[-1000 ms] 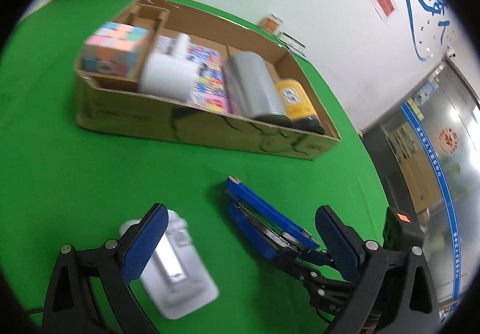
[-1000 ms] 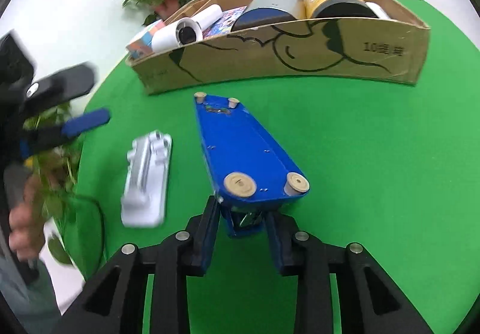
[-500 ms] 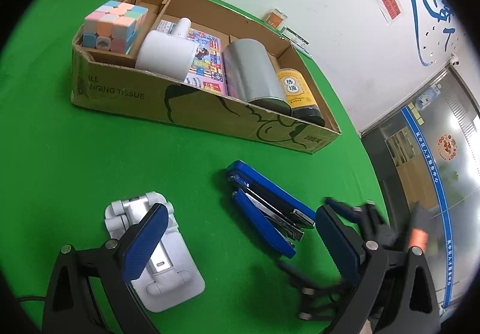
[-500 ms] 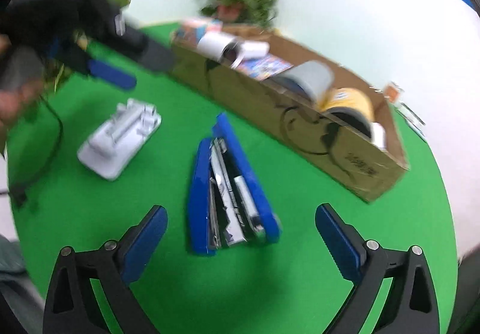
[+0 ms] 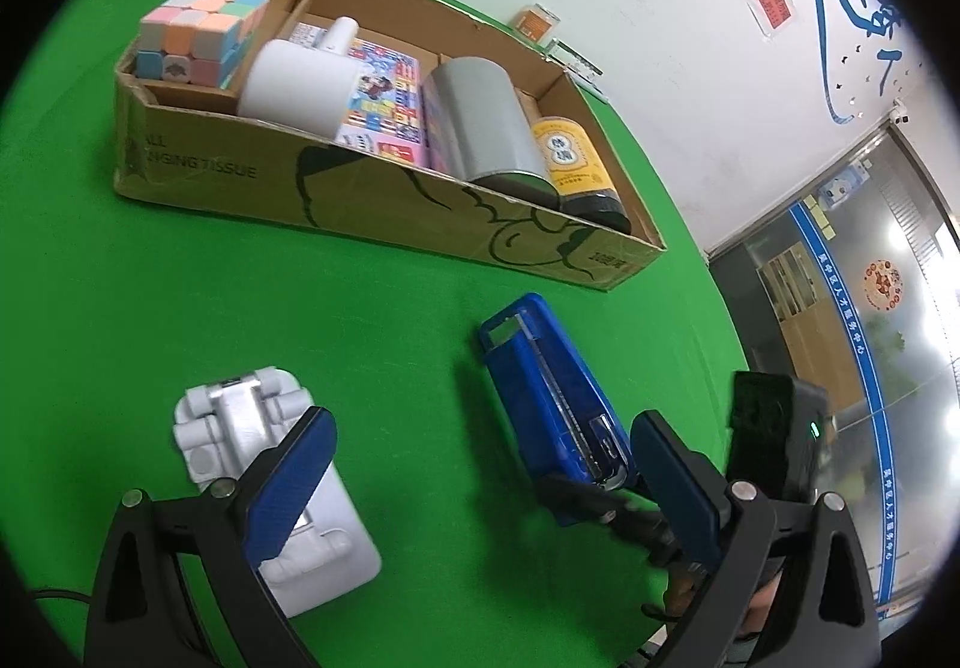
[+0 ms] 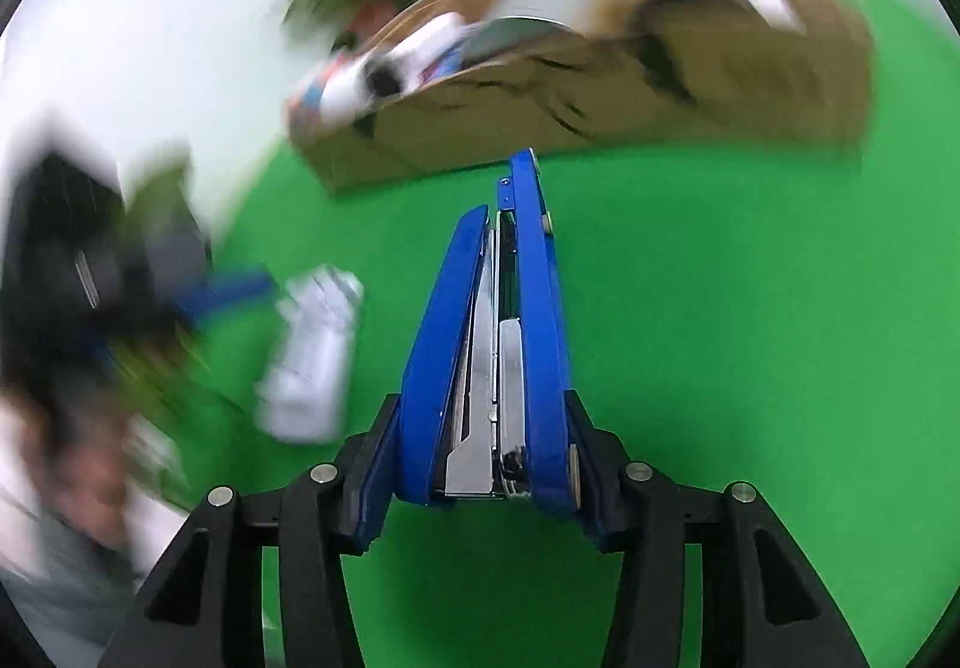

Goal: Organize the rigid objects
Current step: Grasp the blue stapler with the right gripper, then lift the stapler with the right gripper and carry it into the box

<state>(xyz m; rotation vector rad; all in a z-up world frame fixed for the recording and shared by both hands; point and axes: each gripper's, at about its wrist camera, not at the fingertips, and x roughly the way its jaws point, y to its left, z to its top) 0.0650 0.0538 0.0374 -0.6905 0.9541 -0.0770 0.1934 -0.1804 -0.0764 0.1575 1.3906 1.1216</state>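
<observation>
From your left wrist camera, your left gripper (image 5: pixel 474 482) hangs over the green table (image 5: pixel 180 278) with its jaws spread wide and nothing between them. Its left finger (image 5: pixel 288 479) sits in front of the white folding stand (image 5: pixel 270 464), which lies flat on the cloth. The blue stapler (image 5: pixel 552 410) is just right of centre, with your right gripper (image 5: pixel 606 500) at its near end. Behind them stands the cardboard box (image 5: pixel 360 200), holding a pastel puzzle cube (image 5: pixel 198 35) in its left compartment, then a white roll (image 5: pixel 297 86), a colourful printed pack (image 5: pixel 384 98), a grey cylinder (image 5: pixel 486 128) and a yellow-labelled jar (image 5: pixel 570 164) side by side.

From your right wrist camera, your right gripper (image 6: pixel 483 479) has just been closing, and its blue pads now press both sides of the blue stapler (image 6: pixel 486 344), which is turned on its edge so its metal channel faces you. The stapler points toward the cardboard box (image 6: pixel 600 122). The background is smeared by motion; the white folding stand (image 6: pixel 312 362) lies to the left on the green table (image 6: pixel 720 338), near your left gripper (image 6: pixel 234 287), which is too blurred to read here.
</observation>
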